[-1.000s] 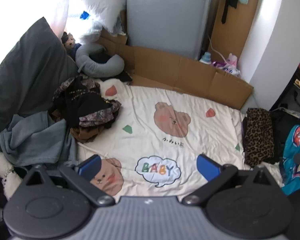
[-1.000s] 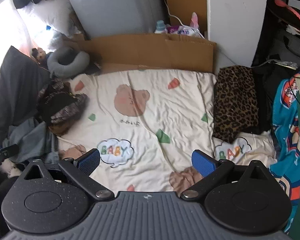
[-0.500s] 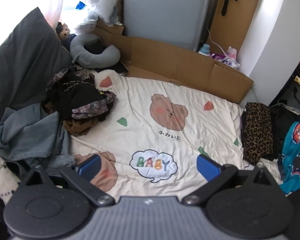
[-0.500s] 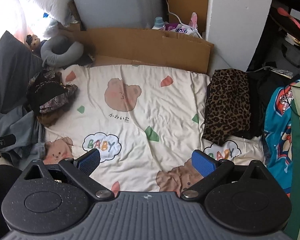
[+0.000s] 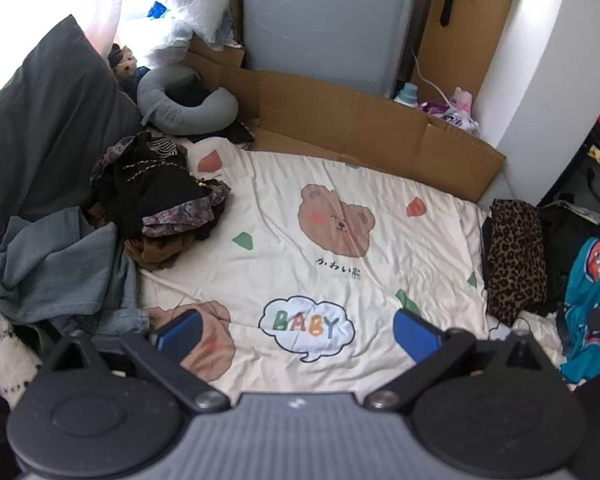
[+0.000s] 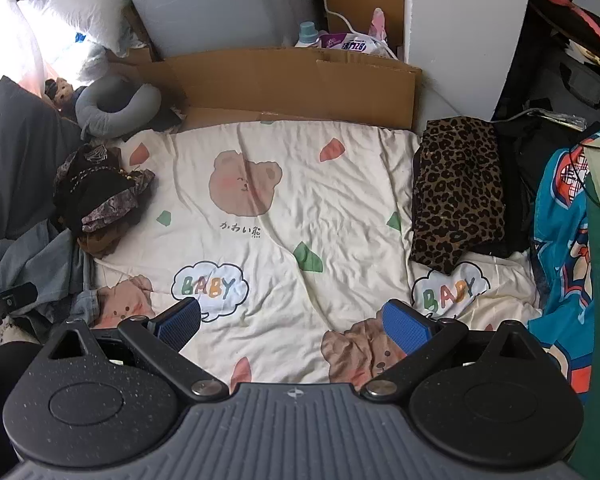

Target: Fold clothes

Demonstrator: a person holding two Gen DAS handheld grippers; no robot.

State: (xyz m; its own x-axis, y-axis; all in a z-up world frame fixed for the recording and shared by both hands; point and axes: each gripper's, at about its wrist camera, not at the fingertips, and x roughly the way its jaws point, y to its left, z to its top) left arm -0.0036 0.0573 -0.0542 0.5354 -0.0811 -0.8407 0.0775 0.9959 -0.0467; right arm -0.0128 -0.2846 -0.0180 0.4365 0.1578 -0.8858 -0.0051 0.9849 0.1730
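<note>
A heap of dark crumpled clothes (image 5: 160, 196) lies at the left of a cream bear-print blanket (image 5: 320, 272), with grey-blue garments (image 5: 56, 268) beside it. A folded leopard-print garment (image 5: 516, 260) lies at the blanket's right edge. The right wrist view shows the same heap (image 6: 100, 196), the leopard garment (image 6: 460, 192) and the blanket (image 6: 300, 208). My left gripper (image 5: 296, 332) is open and empty above the blanket's near edge. My right gripper (image 6: 292, 326) is open and empty over the blanket's near part.
A cardboard sheet (image 5: 360, 128) stands along the far edge before a grey cabinet (image 5: 324, 20). A grey neck pillow (image 5: 180, 104) and a dark pillow (image 5: 40, 132) lie at the left. Blue patterned fabric (image 6: 564, 248) hangs at the right.
Both grippers have drawn back and risen a little, so more of the blanket's near part shows. Both stay open and empty.
</note>
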